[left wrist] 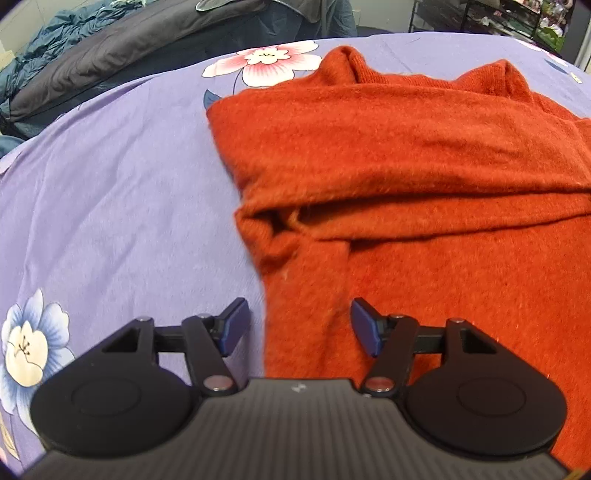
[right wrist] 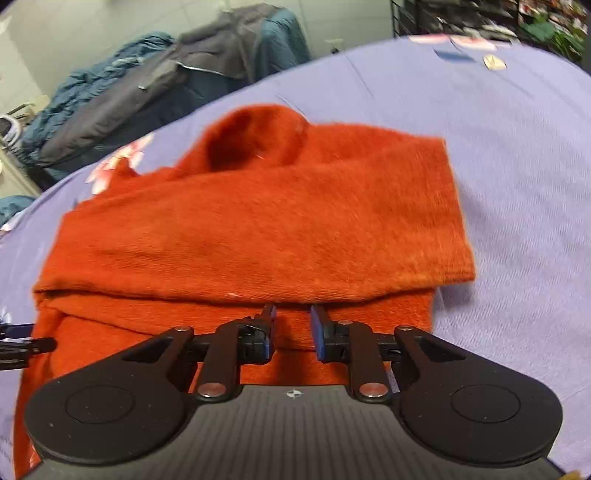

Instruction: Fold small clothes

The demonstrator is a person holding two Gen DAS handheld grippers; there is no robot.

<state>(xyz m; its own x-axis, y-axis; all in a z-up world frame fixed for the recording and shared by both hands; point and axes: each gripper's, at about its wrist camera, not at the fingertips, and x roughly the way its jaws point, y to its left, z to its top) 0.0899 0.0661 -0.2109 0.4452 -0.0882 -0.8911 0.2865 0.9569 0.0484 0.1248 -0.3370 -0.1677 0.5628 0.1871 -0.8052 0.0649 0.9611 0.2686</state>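
An orange-red knit sweater (left wrist: 406, 155) lies partly folded on the purple floral sheet (left wrist: 110, 203), its sleeves folded across the body. My left gripper (left wrist: 299, 328) is open and empty, hovering over the sweater's near left edge. In the right wrist view the sweater (right wrist: 258, 221) fills the middle, with a folded sleeve across it. My right gripper (right wrist: 293, 328) is partly open with a narrow gap and holds nothing, just above the sweater's lower part. The left gripper's tip (right wrist: 22, 343) shows at the left edge of the right wrist view.
A pile of dark blue and grey bedding (left wrist: 92, 55) lies beyond the sheet's far left edge and also shows in the right wrist view (right wrist: 147, 81). Shelves with clutter (right wrist: 517, 22) stand at the far right. Bare sheet (right wrist: 517, 184) lies to the right of the sweater.
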